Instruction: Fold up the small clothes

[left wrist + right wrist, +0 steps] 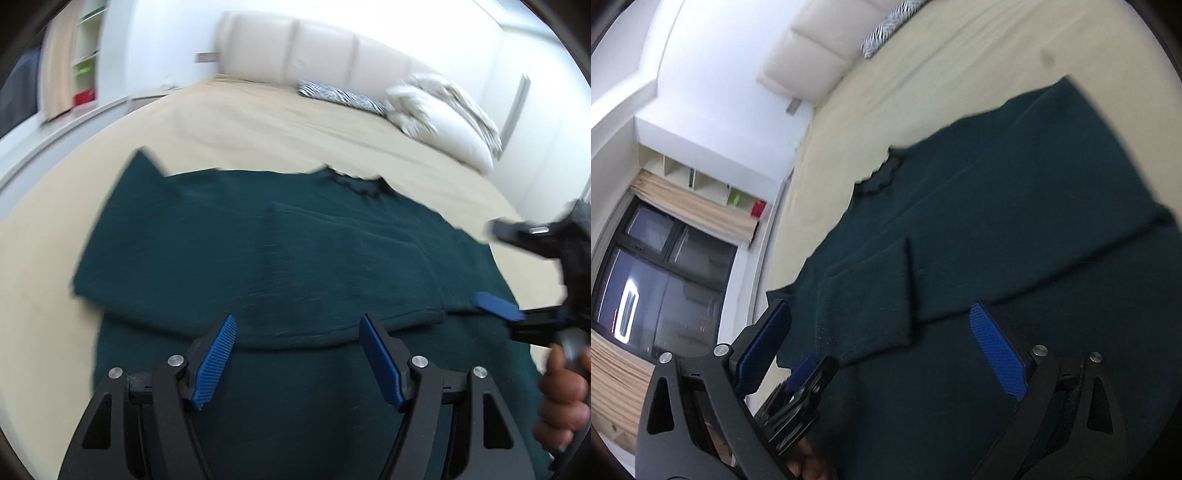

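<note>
A dark teal garment [258, 251] lies spread flat on the beige bed [240, 118], with one part folded over its middle. In the left wrist view my left gripper [297, 319] hovers over the garment's near part, open, with nothing between its blue pads. My right gripper [495, 266] reaches in from the right edge, open, its lower pad just over the cloth's right side. In the right wrist view the right gripper [879, 308] stands wide open above the garment [997, 221]. The left gripper [809, 373] shows low beside its left finger.
A padded headboard [314, 48], a white pillow [443, 118] and a zebra-print cushion [340, 96] sit at the far end of the bed. Shelves [701, 181] and a dark window [657, 280] stand at the left. A person's hand [561, 387] holds the right gripper.
</note>
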Demonstrator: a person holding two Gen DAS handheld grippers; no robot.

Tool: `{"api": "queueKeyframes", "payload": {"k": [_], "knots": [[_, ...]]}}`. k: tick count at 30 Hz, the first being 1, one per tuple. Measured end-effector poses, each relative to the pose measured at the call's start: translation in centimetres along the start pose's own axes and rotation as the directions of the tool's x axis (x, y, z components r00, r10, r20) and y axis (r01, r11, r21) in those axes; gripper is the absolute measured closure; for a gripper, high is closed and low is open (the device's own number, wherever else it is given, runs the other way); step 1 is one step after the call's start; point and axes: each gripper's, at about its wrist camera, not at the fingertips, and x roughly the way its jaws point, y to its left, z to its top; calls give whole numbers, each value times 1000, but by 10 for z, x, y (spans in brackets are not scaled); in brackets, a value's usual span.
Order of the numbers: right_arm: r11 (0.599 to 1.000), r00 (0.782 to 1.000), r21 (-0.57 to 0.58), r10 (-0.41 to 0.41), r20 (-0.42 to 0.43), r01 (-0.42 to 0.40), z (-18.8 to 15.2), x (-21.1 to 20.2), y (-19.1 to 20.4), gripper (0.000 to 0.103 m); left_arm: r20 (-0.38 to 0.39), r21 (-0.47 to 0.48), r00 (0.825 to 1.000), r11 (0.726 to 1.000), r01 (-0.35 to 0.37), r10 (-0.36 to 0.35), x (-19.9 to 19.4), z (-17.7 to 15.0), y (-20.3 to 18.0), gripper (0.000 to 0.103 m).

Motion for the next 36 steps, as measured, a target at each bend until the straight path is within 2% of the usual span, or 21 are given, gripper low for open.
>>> {"api": "queueKeyframes", "payload": {"k": [2, 4, 5, 8, 9, 10, 11, 12, 14, 16, 21, 27, 31, 36], "knots": [[998, 996, -24, -54, -72, 52, 6, 30, 6, 16, 6, -46, 1000, 999, -25, 25, -2, -9, 19, 30], [991, 986, -45, -132, -106, 128, 7, 51, 7, 23, 11, -101, 1000, 995, -17, 18, -4, -15, 36, 32], [984, 979, -59, -173, -112, 167, 7, 60, 7, 25, 25, -138, 1000, 990, 2, 1, -8, -18, 46, 32], [976, 974, -96, -204, -98, 195, 7, 65, 15, 27, 61, -196, 998, 980, 20, -8, -19, -21, 62, 32], [975, 973, -108, -206, -104, 195, 7, 66, 16, 33, 67, -203, 998, 979, 25, -12, -19, -22, 63, 32], [971, 969, -124, -219, -112, 205, 3, 67, 19, 49, 68, -206, 998, 978, 30, -16, -18, -23, 64, 32], [958, 959, -151, -262, -110, 245, 3, 68, 20, 61, 69, -210, 997, 977, 33, -18, -17, -24, 66, 32], [951, 954, -165, -282, -103, 263, 4, 66, 20, 66, 73, -214, 997, 976, 35, -20, -19, -25, 67, 32], [948, 955, -178, -283, -92, 264, 6, 59, 33, 84, 81, -216, 996, 975, 42, -25, -21, -26, 68, 32], [947, 958, -186, -278, -63, 262, 12, 48, 37, 94, 87, -222, 996, 974, 46, -27, -23, -27, 69, 32], [928, 956, -238, -291, 19, 287, 34, 27, 50, 96, 92, -249, 995, 967, 47, -25, -23, -29, 73, 32], [898, 923, -217, -377, 74, 384, 60, 11, 21, 96, 90, -263, 996, 963, 50, -27, -25, -31, 77, 33], [911, 926, -164, -371, 72, 378, 63, 6, -6, 96, 77, -283, 996, 957, 60, -40, -25, -26, 81, 36], [921, 932, -143, -358, 62, 363, 61, 11, -24, 95, 98, -352, 993, 931, 97, -66, -29, -2, 103, 38]]}}
